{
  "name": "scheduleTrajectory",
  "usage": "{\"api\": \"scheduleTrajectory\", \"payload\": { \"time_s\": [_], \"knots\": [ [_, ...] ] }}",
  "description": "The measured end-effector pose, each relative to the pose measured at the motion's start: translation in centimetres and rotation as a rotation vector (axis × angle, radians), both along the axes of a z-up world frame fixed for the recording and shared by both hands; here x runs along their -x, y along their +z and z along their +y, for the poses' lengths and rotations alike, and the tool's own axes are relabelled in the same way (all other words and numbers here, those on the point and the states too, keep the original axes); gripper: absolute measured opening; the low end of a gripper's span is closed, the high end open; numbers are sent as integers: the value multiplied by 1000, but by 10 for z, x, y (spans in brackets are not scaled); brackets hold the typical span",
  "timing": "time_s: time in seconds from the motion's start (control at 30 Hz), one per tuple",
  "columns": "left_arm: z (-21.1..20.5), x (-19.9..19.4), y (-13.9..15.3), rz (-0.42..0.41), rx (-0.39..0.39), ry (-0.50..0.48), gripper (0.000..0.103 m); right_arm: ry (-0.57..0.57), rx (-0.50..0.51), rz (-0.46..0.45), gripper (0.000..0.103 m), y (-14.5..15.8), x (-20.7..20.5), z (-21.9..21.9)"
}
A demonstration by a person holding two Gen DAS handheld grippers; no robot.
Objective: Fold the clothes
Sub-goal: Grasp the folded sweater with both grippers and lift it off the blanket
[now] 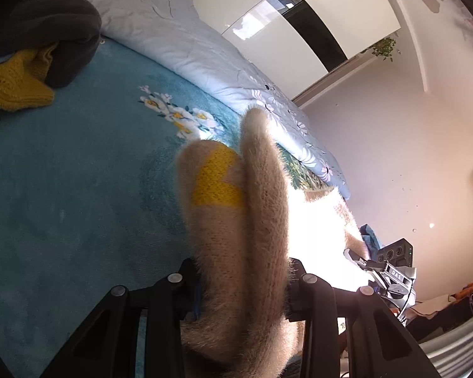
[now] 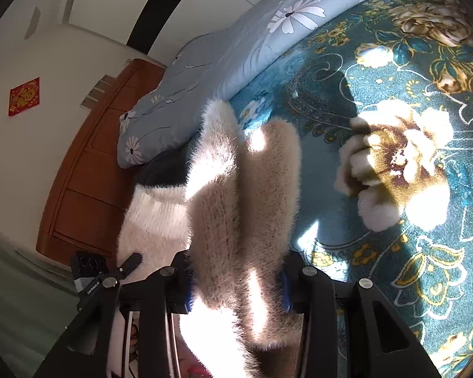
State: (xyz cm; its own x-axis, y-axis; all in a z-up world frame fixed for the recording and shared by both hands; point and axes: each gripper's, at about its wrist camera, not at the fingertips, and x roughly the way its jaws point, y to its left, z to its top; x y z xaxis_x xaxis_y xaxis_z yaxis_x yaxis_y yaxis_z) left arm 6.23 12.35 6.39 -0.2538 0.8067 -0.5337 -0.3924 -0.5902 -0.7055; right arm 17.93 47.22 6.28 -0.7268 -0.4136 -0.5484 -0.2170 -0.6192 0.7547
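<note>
A fluffy beige sweater with a yellow knitted patch bunches up between the jaws of my left gripper, which is shut on it, and its folds rise above the teal blanket. In the right wrist view the same beige sweater is pinched in my right gripper, shut on a thick fold. The other gripper shows at the right of the left wrist view, and at the lower left of the right wrist view. Sunlight washes out the stretch of sweater between them.
A dark garment and a yellow knit piece lie at the far left of the bed. A pale blue flowered quilt runs along the back. A wooden headboard and a wall stand beyond it.
</note>
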Motion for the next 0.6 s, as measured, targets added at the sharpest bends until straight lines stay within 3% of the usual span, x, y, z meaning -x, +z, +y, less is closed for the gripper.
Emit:
{"api": "scheduleTrajectory", "payload": {
  "time_s": [0.33, 0.6],
  "knots": [
    [29, -6, 66, 116, -38, -85, 37, -5, -37, 87, 41, 58, -28, 17],
    [95, 1, 116, 206, -21, -203, 37, -39, -99, 111, 41, 111, -52, 57]
  ]
}}
